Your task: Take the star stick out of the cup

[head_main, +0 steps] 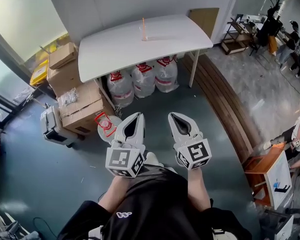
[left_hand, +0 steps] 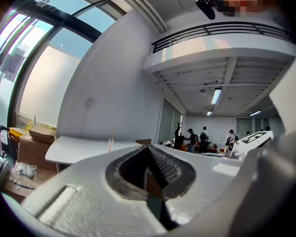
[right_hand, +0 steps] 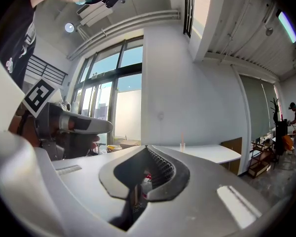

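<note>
- We hold the left gripper (head_main: 138, 117) and right gripper (head_main: 173, 117) low at centre frame, jaws closed on nothing, likely because nothing is within reach.
- The star stick (head_main: 143, 24) stands upright in the cup (head_main: 144, 34) on the table (head_main: 115, 51), upper centre, well apart from both.

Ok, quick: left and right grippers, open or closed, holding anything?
Left gripper: closed, fingers meet at the tips, holding nothing.
Right gripper: closed, fingers meet at the tips, holding nothing.

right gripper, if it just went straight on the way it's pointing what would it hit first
Most likely the white bags with red print under the table: the right gripper, jaws shut, aims low at them, and they show red in its own view. The cup stands higher. Depth is unclear.
</note>
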`<state>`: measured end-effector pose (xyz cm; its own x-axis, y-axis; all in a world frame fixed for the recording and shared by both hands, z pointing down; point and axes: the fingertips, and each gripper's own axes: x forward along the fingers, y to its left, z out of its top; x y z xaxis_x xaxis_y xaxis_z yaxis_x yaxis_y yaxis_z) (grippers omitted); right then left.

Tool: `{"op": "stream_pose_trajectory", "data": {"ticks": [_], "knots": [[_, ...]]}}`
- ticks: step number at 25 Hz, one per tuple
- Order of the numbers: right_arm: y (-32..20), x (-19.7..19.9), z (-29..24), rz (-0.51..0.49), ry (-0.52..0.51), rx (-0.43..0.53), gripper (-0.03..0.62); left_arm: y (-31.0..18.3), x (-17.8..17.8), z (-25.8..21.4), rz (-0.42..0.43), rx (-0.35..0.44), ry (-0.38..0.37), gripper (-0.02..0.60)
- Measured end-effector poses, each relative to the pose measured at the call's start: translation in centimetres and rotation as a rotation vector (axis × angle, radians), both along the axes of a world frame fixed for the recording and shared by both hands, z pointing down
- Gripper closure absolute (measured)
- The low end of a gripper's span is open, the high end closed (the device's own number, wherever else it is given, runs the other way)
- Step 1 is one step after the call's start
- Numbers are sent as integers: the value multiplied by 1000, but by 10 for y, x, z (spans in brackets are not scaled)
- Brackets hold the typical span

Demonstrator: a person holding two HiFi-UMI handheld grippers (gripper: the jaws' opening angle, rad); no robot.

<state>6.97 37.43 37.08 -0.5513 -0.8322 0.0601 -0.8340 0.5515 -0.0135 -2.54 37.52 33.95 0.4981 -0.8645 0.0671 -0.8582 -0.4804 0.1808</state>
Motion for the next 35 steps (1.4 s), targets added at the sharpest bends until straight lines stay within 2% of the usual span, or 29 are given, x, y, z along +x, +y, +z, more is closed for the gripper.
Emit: {"op": "stream_pose_trajectory", "data": {"ticks": [12,22,28,35], "knots": [[-3,11,-5,7,-5,18,594,-2,2,-2,-7,19,-5,578],[-14,11,-17,-11,35,55,594,-20,16,-1,9,27,34,578],[-30,9,-20,-11,65,77,594,-37,12,1,6,40,57,578],[-55,6,-4,-4,82,34,594,-63,1,13,-27,14,77,578]]}}
